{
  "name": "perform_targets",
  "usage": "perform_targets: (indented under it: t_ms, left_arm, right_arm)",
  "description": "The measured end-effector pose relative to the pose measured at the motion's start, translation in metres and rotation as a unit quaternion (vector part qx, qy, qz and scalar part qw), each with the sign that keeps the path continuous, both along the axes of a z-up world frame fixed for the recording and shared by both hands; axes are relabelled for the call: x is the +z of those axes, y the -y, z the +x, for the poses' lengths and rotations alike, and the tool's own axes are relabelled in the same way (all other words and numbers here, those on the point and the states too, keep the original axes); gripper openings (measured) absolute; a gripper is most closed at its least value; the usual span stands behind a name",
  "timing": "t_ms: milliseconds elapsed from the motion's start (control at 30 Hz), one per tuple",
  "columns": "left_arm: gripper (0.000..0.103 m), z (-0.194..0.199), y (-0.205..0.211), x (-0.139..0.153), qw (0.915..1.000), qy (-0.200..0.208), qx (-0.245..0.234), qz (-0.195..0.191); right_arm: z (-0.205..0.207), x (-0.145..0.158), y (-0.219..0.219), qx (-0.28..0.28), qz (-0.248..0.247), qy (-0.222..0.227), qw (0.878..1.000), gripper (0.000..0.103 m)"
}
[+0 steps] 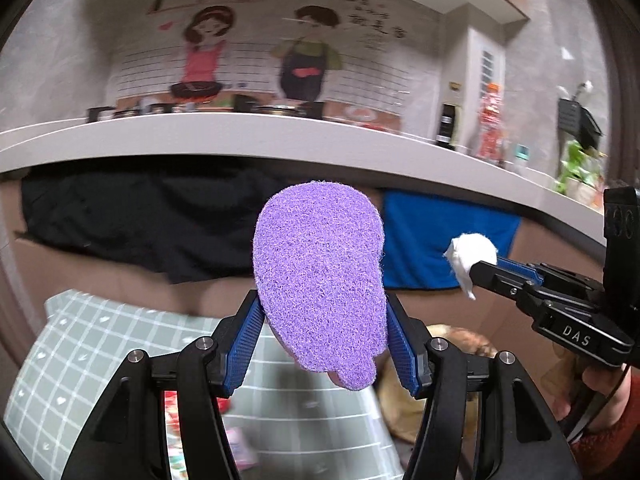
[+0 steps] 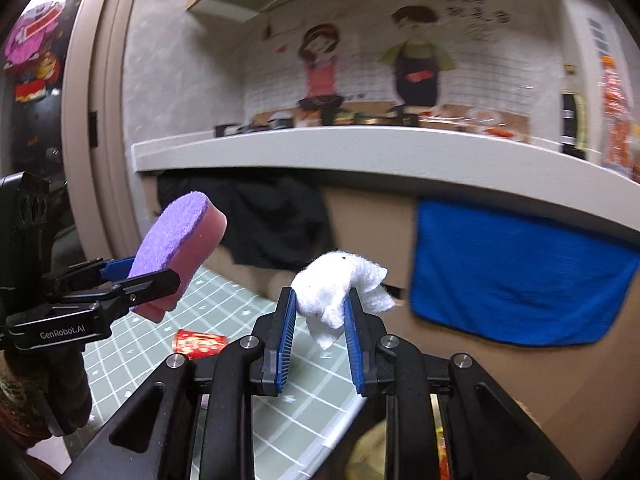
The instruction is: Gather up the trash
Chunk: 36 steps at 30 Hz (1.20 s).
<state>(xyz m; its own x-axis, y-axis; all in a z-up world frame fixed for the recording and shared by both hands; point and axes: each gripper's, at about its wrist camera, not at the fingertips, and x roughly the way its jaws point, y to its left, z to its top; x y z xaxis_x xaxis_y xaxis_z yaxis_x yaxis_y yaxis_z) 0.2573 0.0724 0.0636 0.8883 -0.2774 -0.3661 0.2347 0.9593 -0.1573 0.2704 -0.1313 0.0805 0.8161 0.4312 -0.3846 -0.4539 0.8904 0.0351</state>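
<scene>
My left gripper [image 1: 322,308] is shut on a purple-and-pink sponge [image 1: 320,276], held up in the air with its purple face toward the camera. From the right wrist view the same sponge [image 2: 176,248] shows its pink side, clamped by the left gripper [image 2: 140,276] at the left. My right gripper [image 2: 320,304] is shut on a crumpled white tissue [image 2: 338,292] that pokes out above its blue pads. In the left wrist view that tissue [image 1: 472,258] sits at the tip of the right gripper [image 1: 486,266], to the right of the sponge.
A table with a green checked cloth [image 2: 224,320] lies below, with a red wrapper [image 2: 198,344] on it. A white counter [image 1: 280,136] crowded with kitchenware runs across ahead. Below it hang a blue towel [image 2: 516,280] and a black cloth [image 1: 132,220].
</scene>
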Motion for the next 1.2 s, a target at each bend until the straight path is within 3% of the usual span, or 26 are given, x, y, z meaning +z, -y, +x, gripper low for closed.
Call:
perform_targets:
  t_ms: [500, 833, 1200]
  left_arm:
    - [0.060, 0.024, 0.122, -0.026, 0.9967, -0.021, -0.079, 0.007]
    - [0.060, 0.029, 0.158, -0.048, 0.9956, -0.034, -0.085, 0.023]
    - [0.060, 0.044, 0.167, -0.069, 0.9946, -0.059, -0.081, 0.025]
  right_arm:
    - [-0.017, -0.027, 0.115, -0.093, 0.020, -0.007, 0.995, 0.022]
    - [-0.015, -0.053, 0.149, -0.118, 0.027, -0.027, 0.992, 0.022]
    - [0.000, -0.083, 0.158, -0.119, 0.031, -0.057, 0.991, 0.022]
